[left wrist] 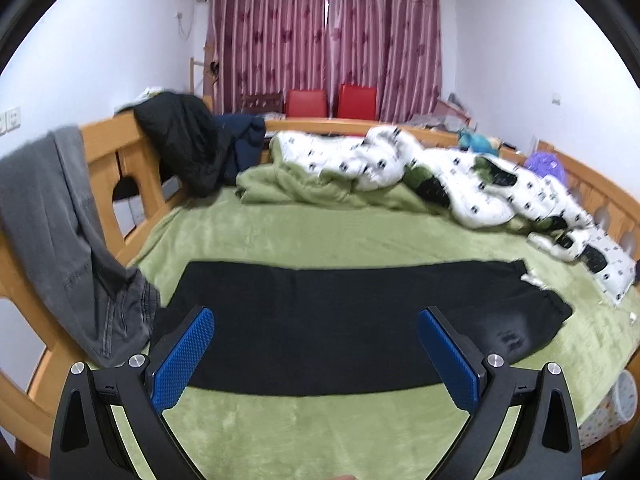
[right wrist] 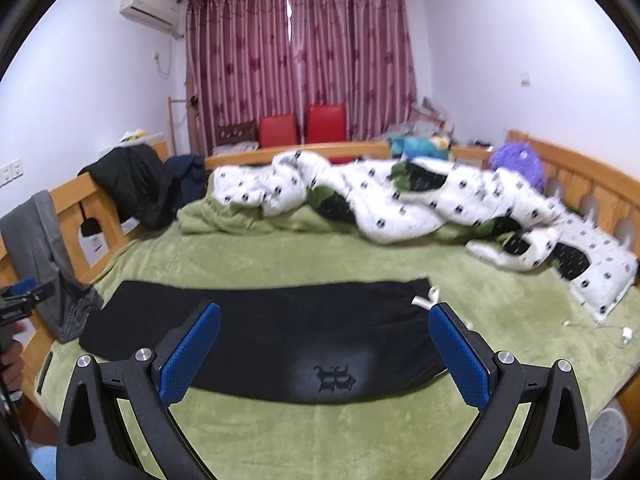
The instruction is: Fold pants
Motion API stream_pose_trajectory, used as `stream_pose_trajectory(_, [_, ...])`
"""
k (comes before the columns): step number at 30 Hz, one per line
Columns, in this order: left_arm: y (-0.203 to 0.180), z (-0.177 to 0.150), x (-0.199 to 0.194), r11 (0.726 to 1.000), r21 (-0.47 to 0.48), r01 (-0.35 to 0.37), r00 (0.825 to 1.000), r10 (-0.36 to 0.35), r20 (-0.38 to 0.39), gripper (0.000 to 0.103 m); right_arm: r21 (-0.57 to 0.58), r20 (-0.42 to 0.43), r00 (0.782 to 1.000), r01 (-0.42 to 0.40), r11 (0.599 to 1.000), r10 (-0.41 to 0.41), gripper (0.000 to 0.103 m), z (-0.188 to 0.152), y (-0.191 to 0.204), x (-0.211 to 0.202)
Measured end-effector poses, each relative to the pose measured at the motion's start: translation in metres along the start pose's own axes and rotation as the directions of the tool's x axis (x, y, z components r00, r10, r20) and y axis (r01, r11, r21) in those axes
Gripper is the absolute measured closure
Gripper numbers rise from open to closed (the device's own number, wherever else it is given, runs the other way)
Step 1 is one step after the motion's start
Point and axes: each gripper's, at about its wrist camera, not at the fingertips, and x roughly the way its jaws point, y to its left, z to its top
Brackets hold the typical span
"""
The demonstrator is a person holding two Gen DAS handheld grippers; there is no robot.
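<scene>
Left hand-held gripper (left wrist: 316, 354) and right hand-held gripper (right wrist: 324, 354), jaws spread wide and empty, hover above black pants (right wrist: 280, 332) lying flat lengthwise on the green bed (right wrist: 320, 432), legs already doubled. Soft, limp and light, the fabric is probably best pinched at the waistband and hem corners.

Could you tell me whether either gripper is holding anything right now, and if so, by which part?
Nothing is held: the left gripper and right gripper are both open above the black pants.
</scene>
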Motion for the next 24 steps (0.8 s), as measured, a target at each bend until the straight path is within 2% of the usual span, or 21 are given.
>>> stream_pose_trajectory(3, [0.019,-0.028,0.051,0.998,-0.057,0.025,0.994,-0.031,-0.102,0.001,0.028,-0.079,0.997,0.012,1.0,-0.009,0.003,-0.033,-0.014,0.044])
stream_pose_trajectory(5, [0.032,-0.047,0.079,0.996,-0.09,0.024,0.988,-0.038,-0.15,0.002,0.045,-0.144,0.99,0.011,0.999,-0.005,0.012,-0.055,-0.023,0.079])
stream_pose_trajectory(7, [0.049,-0.07,0.114,0.991,-0.132,0.002,0.98,-0.028,-0.195,0.008,0.077,-0.23,0.973,0.019,0.997,-0.001,0.03,-0.08,-0.036,0.12])
stream_pose_trajectory(9, [0.064,-0.089,0.139,0.983,-0.185,0.003,0.971,-0.047,-0.233,0.014,0.129,-0.312,0.95,0.027,0.991,0.014,0.041,-0.106,-0.053,0.161])
stream_pose_trajectory(11, [0.08,-0.108,0.161,0.967,-0.255,0.008,0.96,-0.078,-0.268,0.023,0.179,-0.345,0.938,0.04,0.983,0.025,0.042,-0.127,-0.065,0.186])
stream_pose_trajectory(12, [0.09,-0.12,0.173,0.953,-0.302,0.006,0.955,-0.095,-0.281,0.027,0.204,-0.352,0.936,0.052,0.978,0.023,0.042,-0.137,-0.071,0.197])
stream_pose_trajectory(15, [0.108,-0.14,0.185,0.922,-0.388,-0.008,0.95,-0.114,-0.291,0.027,0.256,-0.361,0.932,0.078,0.964,0.021,0.042,-0.155,-0.08,0.218])
stream_pose_trajectory(19, [0.124,-0.157,0.193,0.855,-0.518,0.001,0.941,-0.177,-0.289,0.027,0.365,-0.367,0.928,0.077,0.928,0.068,0.042,-0.167,-0.097,0.237])
stream_pose_trajectory(20, [0.126,-0.161,0.194,0.846,-0.533,-0.001,0.942,-0.179,-0.286,0.027,0.391,-0.358,0.93,0.067,0.918,0.085,0.042,-0.169,-0.1,0.24])
stream_pose_trajectory(21, [0.127,-0.163,0.195,0.844,-0.537,-0.001,0.943,-0.178,-0.282,0.027,0.398,-0.343,0.935,0.06,0.916,0.087,0.042,-0.169,-0.102,0.243])
stream_pose_trajectory(23, [0.125,-0.169,0.194,0.849,-0.528,0.009,0.957,-0.161,-0.242,0.027,0.392,-0.305,0.948,0.042,0.919,0.087,0.042,-0.17,-0.101,0.246])
stream_pose_trajectory(24, [0.124,-0.168,0.196,0.851,-0.525,-0.002,0.958,-0.15,-0.246,0.031,0.39,-0.3,0.951,0.048,0.92,0.078,0.042,-0.173,-0.1,0.248])
